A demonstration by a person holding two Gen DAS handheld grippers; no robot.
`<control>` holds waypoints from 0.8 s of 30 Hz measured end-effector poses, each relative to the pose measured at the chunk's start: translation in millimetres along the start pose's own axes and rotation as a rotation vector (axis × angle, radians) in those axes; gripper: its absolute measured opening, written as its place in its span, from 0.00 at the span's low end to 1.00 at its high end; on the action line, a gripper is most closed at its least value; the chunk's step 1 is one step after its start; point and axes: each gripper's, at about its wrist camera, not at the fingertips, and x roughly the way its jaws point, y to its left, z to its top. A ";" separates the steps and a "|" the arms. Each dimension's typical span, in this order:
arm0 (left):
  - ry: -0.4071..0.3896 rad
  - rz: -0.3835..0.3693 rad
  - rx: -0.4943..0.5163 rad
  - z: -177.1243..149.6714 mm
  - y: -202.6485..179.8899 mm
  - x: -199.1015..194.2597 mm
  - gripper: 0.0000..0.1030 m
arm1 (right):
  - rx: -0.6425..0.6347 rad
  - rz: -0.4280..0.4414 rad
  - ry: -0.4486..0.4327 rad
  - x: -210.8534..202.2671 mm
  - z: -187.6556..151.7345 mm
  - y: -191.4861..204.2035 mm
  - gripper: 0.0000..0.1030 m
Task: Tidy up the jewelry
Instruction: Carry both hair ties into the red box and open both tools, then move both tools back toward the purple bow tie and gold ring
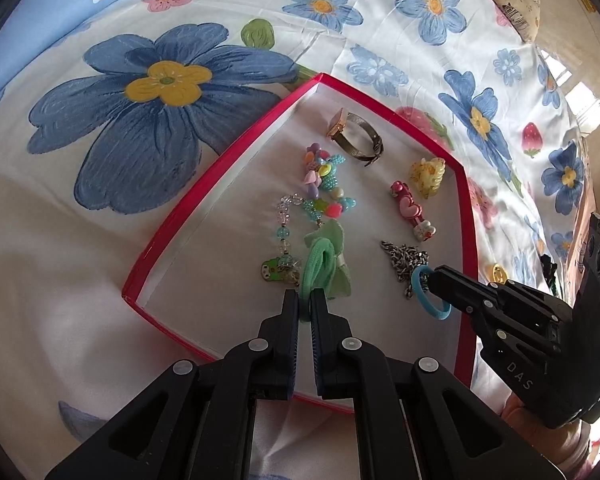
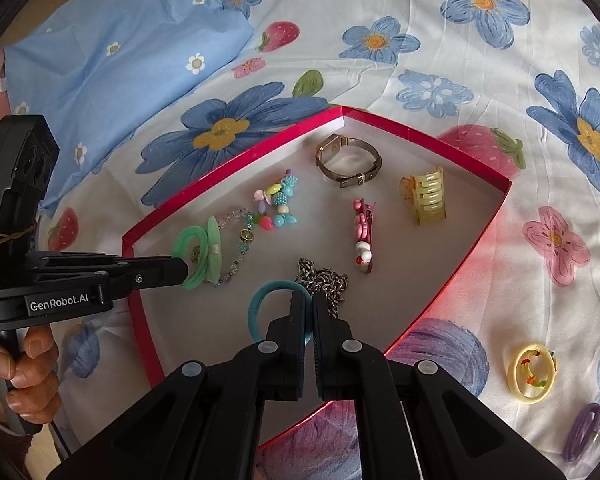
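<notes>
Over the red-rimmed box (image 1: 172, 220), the left gripper (image 1: 305, 300) is clamped tight on a green hair tie (image 1: 320, 264), which hangs from its tips near the box's left side, beside the beaded bracelet (image 1: 284, 236). The right gripper (image 2: 309, 304) is likewise closed on a blue hair tie (image 2: 260, 312), held at its tips just beside the silver chain (image 2: 324, 280) on the box floor.

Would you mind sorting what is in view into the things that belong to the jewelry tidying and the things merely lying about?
Part of the job:
- red tray
- green hair tie, in the left gripper
- blue hair tie, in the right gripper
- yellow ring and purple hair tie, outside the tray

Lying about:
- floral sheet
- blue pillow
</notes>
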 end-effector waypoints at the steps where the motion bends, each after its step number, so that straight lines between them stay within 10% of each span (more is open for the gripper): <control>1: 0.001 0.000 -0.002 -0.3 0.8 0.5 0.05 | 0.001 0.000 0.004 1.5 0.0 -0.4 0.05; 24: -0.042 0.030 0.001 -7.6 -0.4 -23.0 0.21 | 0.098 0.028 -0.090 -44.9 -5.4 -17.7 0.24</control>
